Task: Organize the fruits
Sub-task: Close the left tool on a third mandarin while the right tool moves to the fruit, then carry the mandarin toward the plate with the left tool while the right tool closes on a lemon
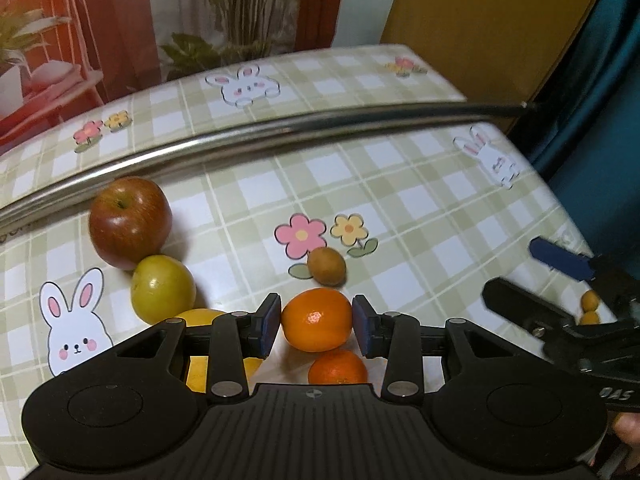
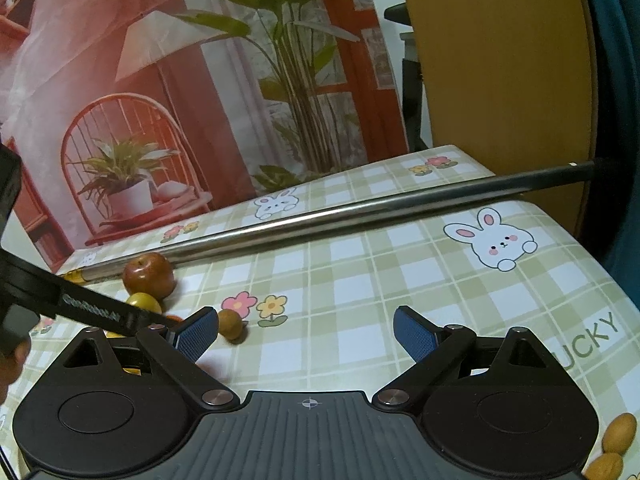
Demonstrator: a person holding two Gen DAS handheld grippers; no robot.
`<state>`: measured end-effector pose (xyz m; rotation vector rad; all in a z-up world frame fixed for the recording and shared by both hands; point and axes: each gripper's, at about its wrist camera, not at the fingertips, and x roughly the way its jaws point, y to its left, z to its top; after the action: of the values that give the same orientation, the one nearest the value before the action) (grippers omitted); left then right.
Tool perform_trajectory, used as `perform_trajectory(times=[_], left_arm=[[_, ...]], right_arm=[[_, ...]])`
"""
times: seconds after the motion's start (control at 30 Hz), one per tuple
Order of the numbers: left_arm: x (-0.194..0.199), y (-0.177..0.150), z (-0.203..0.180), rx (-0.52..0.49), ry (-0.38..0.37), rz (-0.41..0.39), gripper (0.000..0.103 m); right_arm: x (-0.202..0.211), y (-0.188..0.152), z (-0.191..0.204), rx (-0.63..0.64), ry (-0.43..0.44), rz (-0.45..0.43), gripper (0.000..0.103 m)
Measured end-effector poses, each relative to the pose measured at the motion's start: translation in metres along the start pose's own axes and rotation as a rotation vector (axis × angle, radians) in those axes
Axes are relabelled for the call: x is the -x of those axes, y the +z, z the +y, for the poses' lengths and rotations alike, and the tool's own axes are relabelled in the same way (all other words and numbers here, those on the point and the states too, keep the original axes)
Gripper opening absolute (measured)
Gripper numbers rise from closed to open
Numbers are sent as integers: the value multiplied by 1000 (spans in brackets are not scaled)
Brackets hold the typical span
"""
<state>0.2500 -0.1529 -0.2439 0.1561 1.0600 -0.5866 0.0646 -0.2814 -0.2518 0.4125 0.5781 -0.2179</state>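
Observation:
In the left wrist view my left gripper (image 1: 316,322) has its blue pads pressed on both sides of an orange (image 1: 316,320). A smaller tangerine (image 1: 338,368) lies just below it. To the left sit a red apple (image 1: 130,222), a green-yellow fruit (image 1: 163,290) and a yellow fruit (image 1: 200,316) partly hidden by the gripper. A small brown fruit (image 1: 327,266) lies just beyond the orange. My right gripper (image 2: 306,330) stands open over bare cloth, with the brown fruit (image 2: 231,324) beside its left finger.
A long metal rod (image 1: 280,132) lies across the checked tablecloth (image 1: 420,200) behind the fruit. Small orange fruits (image 1: 590,302) sit near the right table edge; tan ones (image 2: 620,432) show at the right gripper's base. A printed backdrop stands behind the table.

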Motion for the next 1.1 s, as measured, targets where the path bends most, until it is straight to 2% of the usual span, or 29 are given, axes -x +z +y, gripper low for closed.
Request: perform_trajectory(times=[0.3,0.5,0.7,0.83,0.97,1.1], left_arm=[[45,-17,21,56,-18,-110,41],[73,-39,46,104,20,-162,41],[97,-63,66,147,41,-205,41],[109,-81,82,189,28,-215,41],[118,-101,92,216,38,-228,41],[126,-118,101,253,37,-239,41]], right_arm=[[1,-4,16,26,27,18,93],[-4,-6,31,52,61,32,93],[-7,-8,46,77,89,49,92],[-10,-8,56,98,115,57,91],[-16,-5,72,143,143,67,90],[-26,-6,94,247,164,91,88]])
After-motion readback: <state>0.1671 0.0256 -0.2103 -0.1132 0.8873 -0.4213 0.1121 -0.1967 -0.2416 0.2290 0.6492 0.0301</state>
